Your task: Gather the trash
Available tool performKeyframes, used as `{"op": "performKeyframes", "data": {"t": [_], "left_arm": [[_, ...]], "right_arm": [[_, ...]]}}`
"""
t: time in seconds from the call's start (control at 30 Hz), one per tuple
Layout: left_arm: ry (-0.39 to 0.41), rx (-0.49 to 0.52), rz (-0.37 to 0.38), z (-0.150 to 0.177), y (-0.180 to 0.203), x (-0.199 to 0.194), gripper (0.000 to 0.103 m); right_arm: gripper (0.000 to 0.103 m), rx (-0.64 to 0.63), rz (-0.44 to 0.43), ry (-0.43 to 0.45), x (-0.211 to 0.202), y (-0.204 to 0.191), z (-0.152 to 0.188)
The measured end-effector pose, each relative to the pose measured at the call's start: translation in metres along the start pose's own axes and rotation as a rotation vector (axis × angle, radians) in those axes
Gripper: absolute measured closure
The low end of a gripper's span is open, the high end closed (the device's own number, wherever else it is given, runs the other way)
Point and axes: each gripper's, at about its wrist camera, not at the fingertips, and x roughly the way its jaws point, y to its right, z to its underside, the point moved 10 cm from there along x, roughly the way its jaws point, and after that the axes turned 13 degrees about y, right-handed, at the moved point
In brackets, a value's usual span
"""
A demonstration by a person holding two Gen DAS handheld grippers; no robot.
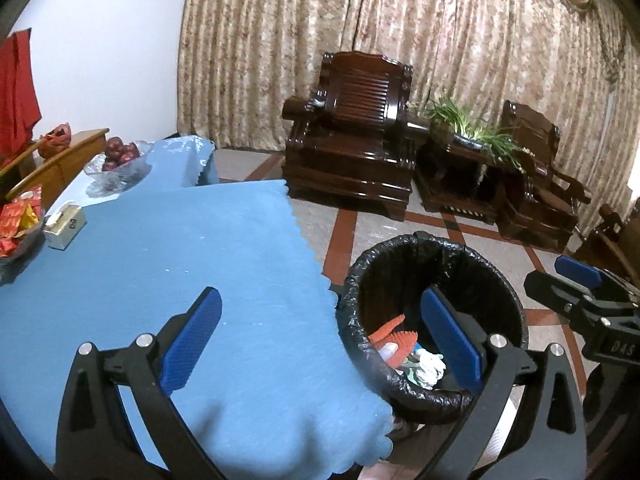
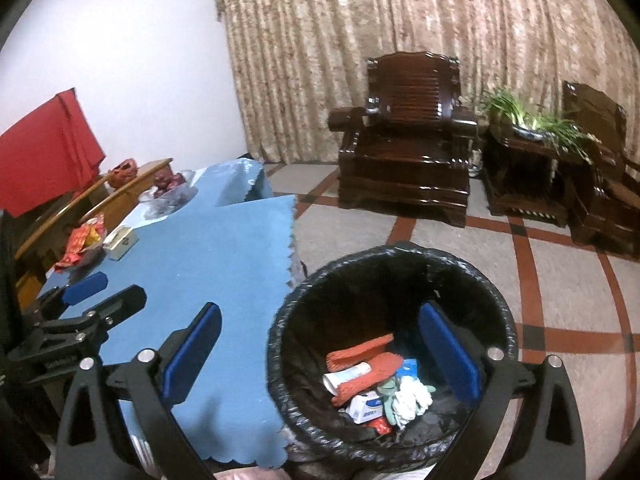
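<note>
Bin: black-lined trash bin (image 2: pixel 392 276) stands on the tiled floor just beside the table's edge, at about 5 o'clock in the left wrist view and 6 o'clock in the right wrist view.
Trash: orange mesh sleeves (image 2: pixel 360 354), a white crumpled tissue (image 2: pixel 412 396) and a small white-and-blue box (image 2: pixel 366 406) lie together in the bottom of the bin.
Left gripper: left gripper (image 1: pixel 320 340) hangs over the table's corner with jaws spread wide and nothing between the blue pads.
Right gripper: right gripper (image 2: pixel 320 352) is above the bin's mouth, jaws wide apart and empty.
Table: blue cloth (image 1: pixel 192 248) covers the table; its scalloped edge touches the bin liner.
Far end: glass bowl of red fruit (image 1: pixel 120 156) sits at 10 o'clock, a small pale box (image 1: pixel 64 226) nearer, red snack packets (image 1: pixel 18 216) at 9 o'clock.
Background: dark wooden armchair (image 2: pixel 404 144) stands before patterned curtains at 12 o'clock, a green plant (image 2: pixel 532 120) at 2 o'clock.
</note>
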Motion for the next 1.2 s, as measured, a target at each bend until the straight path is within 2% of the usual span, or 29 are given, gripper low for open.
{"op": "performKeyframes", "data": {"t": [0.47, 1.2], "left_arm": [[0.080, -0.016, -0.018, -0.019, -0.003, -0.047, 0.006], [0.107, -0.020, -0.022, -0.021, -0.005, -0.065, 0.006]], "right_arm": [[0.006, -0.047, -0.047, 0.053, -0.031, -0.034, -0.017], [0.006, -0.071, -0.060, 0.071, -0.039, -0.046, -0.020]]}}
